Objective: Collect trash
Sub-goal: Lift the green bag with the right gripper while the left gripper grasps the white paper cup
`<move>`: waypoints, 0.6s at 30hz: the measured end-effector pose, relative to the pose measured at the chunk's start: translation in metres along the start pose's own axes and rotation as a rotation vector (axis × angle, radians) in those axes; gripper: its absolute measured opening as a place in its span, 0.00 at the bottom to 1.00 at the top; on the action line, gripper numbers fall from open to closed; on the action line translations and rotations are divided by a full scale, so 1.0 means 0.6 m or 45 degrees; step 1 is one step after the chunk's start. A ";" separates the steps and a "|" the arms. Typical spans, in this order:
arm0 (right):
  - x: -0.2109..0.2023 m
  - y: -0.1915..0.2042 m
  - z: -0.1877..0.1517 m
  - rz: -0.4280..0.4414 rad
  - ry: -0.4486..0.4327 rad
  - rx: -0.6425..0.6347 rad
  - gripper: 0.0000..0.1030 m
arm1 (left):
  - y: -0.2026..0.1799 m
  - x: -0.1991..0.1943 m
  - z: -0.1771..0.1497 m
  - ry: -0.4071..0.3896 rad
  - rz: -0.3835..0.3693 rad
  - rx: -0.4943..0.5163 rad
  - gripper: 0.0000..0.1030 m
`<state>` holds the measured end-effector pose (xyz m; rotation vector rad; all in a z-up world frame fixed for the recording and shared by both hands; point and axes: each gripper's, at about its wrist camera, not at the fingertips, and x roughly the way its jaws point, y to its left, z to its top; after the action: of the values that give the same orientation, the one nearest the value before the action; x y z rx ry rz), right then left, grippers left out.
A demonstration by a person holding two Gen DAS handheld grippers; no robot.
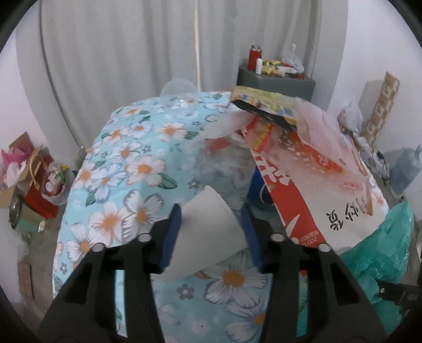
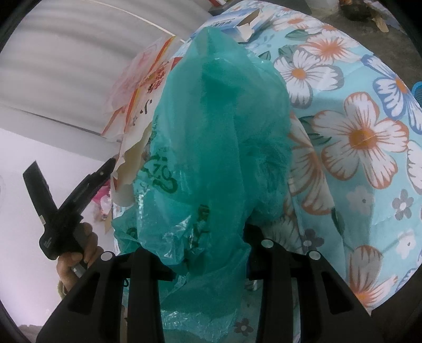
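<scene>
My left gripper is shut on a white paper cup lying on its side, held over the floral tablecloth. Ahead of it lie a crumpled clear plastic bottle, a red and white carton, a yellow snack wrapper and a clear cup. My right gripper holds a green plastic bag that hangs between its fingers and hides the fingertips. The bag also shows at the right of the left wrist view. The left gripper's handle shows in the right wrist view.
A grey cabinet with a red flask and small items stands behind the table. Bags and boxes sit on the floor at left, and a water jug at right. A blue and white box lies on the table's far part.
</scene>
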<state>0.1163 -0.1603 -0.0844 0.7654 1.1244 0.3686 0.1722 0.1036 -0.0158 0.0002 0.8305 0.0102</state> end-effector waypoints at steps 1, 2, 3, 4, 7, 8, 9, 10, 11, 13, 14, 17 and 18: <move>-0.001 -0.002 0.001 0.006 0.000 0.001 0.33 | 0.005 -0.006 -0.001 0.003 -0.001 -0.006 0.34; -0.003 -0.003 0.002 0.010 0.000 0.002 0.33 | 0.011 -0.012 -0.003 0.009 -0.006 -0.014 0.30; -0.004 -0.006 0.002 0.013 -0.001 0.002 0.33 | 0.016 -0.016 -0.004 0.014 -0.011 -0.022 0.27; -0.007 -0.006 0.003 0.015 -0.002 0.000 0.33 | 0.024 -0.024 -0.009 0.022 -0.021 -0.040 0.25; -0.016 -0.008 0.002 0.022 -0.012 -0.005 0.32 | 0.045 -0.039 -0.022 0.047 -0.044 -0.085 0.17; -0.021 -0.008 0.001 0.023 -0.017 -0.009 0.32 | 0.051 -0.043 -0.028 0.048 -0.046 -0.098 0.16; -0.023 -0.010 0.001 0.025 -0.020 -0.012 0.31 | 0.057 -0.049 -0.033 0.049 -0.047 -0.111 0.13; -0.027 -0.013 0.000 0.028 -0.024 -0.015 0.30 | 0.063 -0.056 -0.040 0.048 -0.048 -0.124 0.12; -0.032 -0.014 -0.001 0.029 -0.030 -0.020 0.29 | 0.069 -0.059 -0.043 0.048 -0.048 -0.133 0.10; -0.041 -0.016 -0.003 0.032 -0.038 -0.025 0.27 | 0.077 -0.068 -0.051 0.041 -0.046 -0.149 0.08; -0.045 -0.016 -0.004 0.036 -0.042 -0.025 0.27 | 0.080 -0.071 -0.053 0.038 -0.046 -0.152 0.06; -0.071 -0.017 -0.008 0.043 -0.078 -0.046 0.25 | 0.090 -0.082 -0.057 0.017 -0.048 -0.172 0.04; -0.078 -0.017 -0.009 0.046 -0.089 -0.054 0.25 | 0.093 -0.086 -0.059 0.011 -0.051 -0.180 0.03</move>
<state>0.0913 -0.1942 -0.0615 0.7568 1.0357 0.3920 0.1110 0.1588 -0.0015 -0.1496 0.8366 0.0312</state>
